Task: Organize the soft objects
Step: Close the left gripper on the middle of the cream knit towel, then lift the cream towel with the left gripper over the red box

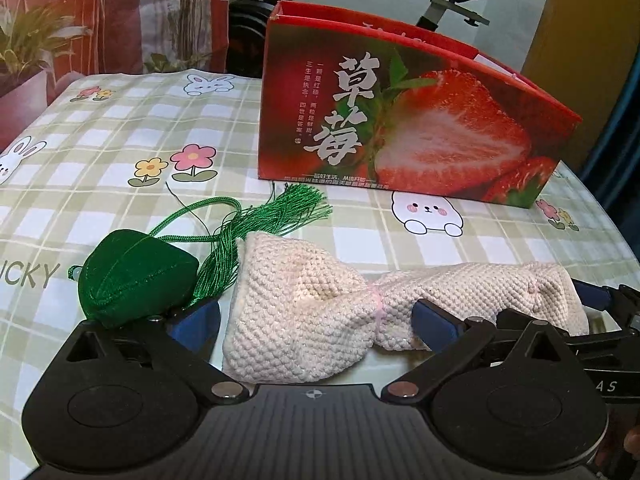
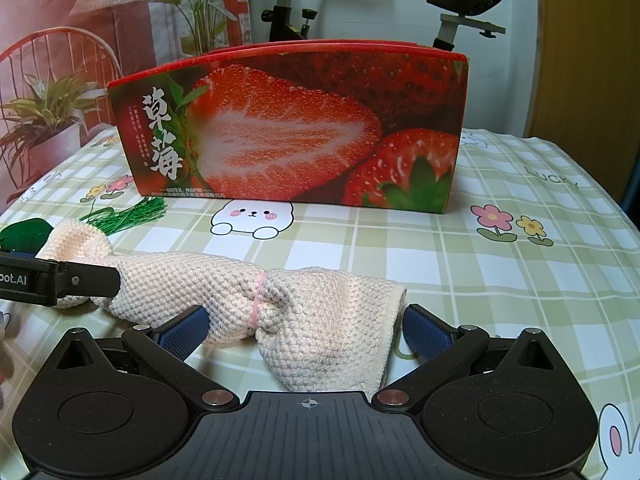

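A cream knitted cloth [image 1: 304, 300], cinched at its middle by a pink band [image 1: 378, 300], lies on the checked tablecloth. My left gripper [image 1: 316, 320] is open and straddles the cloth's left half, its right pad against the waist. My right gripper [image 2: 306, 330] is open around the cloth's [image 2: 320, 312] right half, with neither pad clearly pressing it. A green padded sachet [image 1: 132, 280] with a tassel [image 1: 280, 212] lies just left of the cloth. Behind stands a red strawberry box [image 2: 300, 128], open at the top.
The tablecloth [image 2: 500, 280], printed with rabbits and flowers, runs bare to the right of the cloth. An exercise bike [image 2: 464, 0] stands behind the table. The left gripper's finger [image 2: 80, 280] reaches in from the left edge of the right wrist view.
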{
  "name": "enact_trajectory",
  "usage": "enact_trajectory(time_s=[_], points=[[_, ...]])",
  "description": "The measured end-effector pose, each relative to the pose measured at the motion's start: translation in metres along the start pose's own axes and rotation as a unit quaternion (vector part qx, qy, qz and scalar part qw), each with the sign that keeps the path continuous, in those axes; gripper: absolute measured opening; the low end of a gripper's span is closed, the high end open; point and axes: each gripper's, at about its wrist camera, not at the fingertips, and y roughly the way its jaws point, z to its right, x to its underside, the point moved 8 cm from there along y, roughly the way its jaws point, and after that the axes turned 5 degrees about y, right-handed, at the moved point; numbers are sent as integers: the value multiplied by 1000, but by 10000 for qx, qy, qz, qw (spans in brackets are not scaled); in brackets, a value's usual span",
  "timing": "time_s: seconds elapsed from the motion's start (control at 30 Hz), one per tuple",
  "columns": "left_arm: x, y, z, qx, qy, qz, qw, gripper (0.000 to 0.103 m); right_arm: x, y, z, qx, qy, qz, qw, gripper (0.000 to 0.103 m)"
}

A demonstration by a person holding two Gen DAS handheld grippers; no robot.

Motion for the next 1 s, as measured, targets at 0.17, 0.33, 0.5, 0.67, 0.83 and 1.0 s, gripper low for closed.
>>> enact_trajectory(time_s=[0.17, 0.33, 0.5, 0.67, 0.83, 1.0], points=[[0, 1, 1, -5, 46, -13, 10000, 103, 0, 0, 0, -7, 2, 1, 10000, 103], [-1, 1, 1, 130, 173, -182, 9996, 103, 1, -1, 1, -57, 46, 11, 10000, 103], [1, -11, -6, 245, 53, -248, 9994, 82, -1, -3, 4, -213, 207, -26, 9996, 103], [-4, -30, -14, 345, -79, -13, 9994, 73, -6, -15, 11, -356, 567, 64, 9977, 103], [-10, -28, -15, 383, -108, 28, 9992, 59, -15, -20, 21, -355, 859, 190, 9955, 89], [-5, -18, -15, 505, -161, -35, 9986, 44, -10, -16, 26, -433, 1114, 0, 9928, 72]])
